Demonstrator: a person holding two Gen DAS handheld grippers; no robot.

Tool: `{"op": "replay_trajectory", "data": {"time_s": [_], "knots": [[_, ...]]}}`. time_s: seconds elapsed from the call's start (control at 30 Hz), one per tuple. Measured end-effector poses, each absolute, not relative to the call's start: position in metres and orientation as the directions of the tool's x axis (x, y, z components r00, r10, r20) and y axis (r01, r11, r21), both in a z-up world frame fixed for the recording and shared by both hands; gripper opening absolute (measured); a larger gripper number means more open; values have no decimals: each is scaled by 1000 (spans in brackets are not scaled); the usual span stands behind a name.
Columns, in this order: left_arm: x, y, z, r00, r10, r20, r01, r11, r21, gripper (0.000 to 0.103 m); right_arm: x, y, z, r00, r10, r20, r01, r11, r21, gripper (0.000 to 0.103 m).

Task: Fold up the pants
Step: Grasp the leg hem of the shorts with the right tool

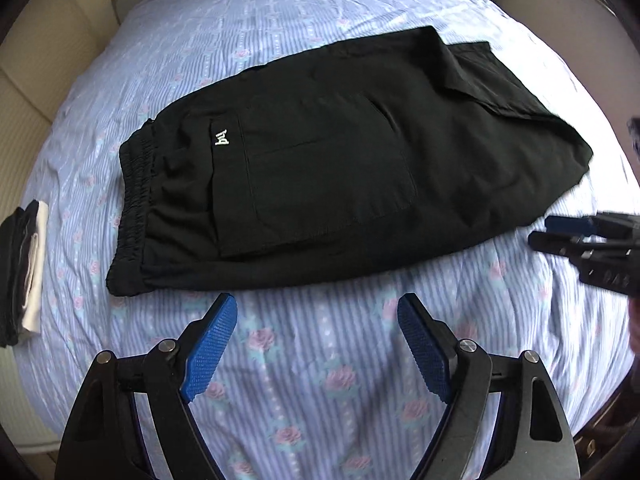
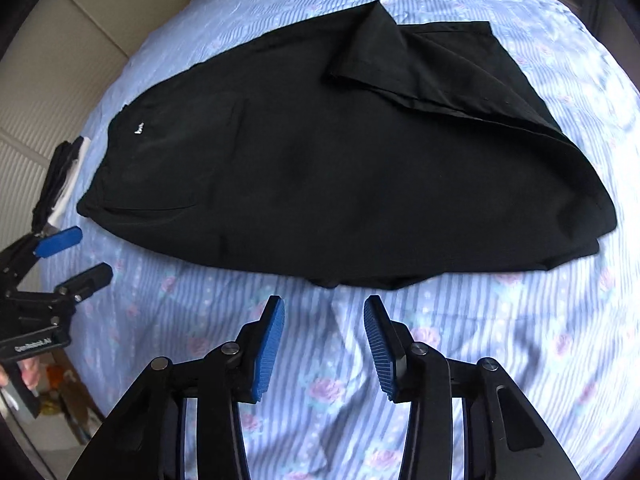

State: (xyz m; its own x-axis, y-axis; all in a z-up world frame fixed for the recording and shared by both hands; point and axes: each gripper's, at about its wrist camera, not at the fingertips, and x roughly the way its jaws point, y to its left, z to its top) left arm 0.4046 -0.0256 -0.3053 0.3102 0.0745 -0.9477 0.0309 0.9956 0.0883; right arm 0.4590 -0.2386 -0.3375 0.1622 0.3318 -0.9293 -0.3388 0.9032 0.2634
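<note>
Black pants (image 1: 340,168) lie folded flat on a bed, waistband at the left and legs doubled back at the far right; a small white logo (image 1: 221,137) sits near the waistband. My left gripper (image 1: 316,308) hovers over the sheet just short of the near edge, close to the waistband end, open and empty. In the right wrist view the pants (image 2: 340,160) fill the middle and my right gripper (image 2: 325,310) hangs above the sheet by their near edge, jaws partly apart with nothing between them. Each gripper shows at the edge of the other's view: right (image 1: 560,232), left (image 2: 76,256).
The bed's blue striped sheet with pink roses (image 1: 320,380) spreads under everything. A small stack of folded black and white clothes (image 1: 24,272) lies at the bed's left edge. Beige wall panels (image 2: 60,80) run beyond the bed. A person's fingers (image 2: 28,376) hold the left gripper.
</note>
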Motion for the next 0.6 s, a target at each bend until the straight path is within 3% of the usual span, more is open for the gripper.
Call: {"op": "replay_trajectory", "data": {"time_s": [0.2, 0.33, 0.5, 0.6], "knots": [[420, -18, -294, 337, 82, -938, -17, 997, 81, 82, 484, -243, -329, 204, 359, -911, -326, 902, 282, 44], [425, -14, -293, 331, 90, -939, -28, 996, 85, 82, 490, -240, -334, 190, 368, -910, -354, 890, 286, 51], [425, -17, -296, 313, 91, -945, -25, 996, 87, 82, 495, -238, -355, 144, 364, -920, -337, 892, 300, 51], [424, -16, -296, 312, 87, -946, -35, 996, 80, 82, 487, -244, -340, 155, 402, -902, -296, 890, 346, 51]]}}
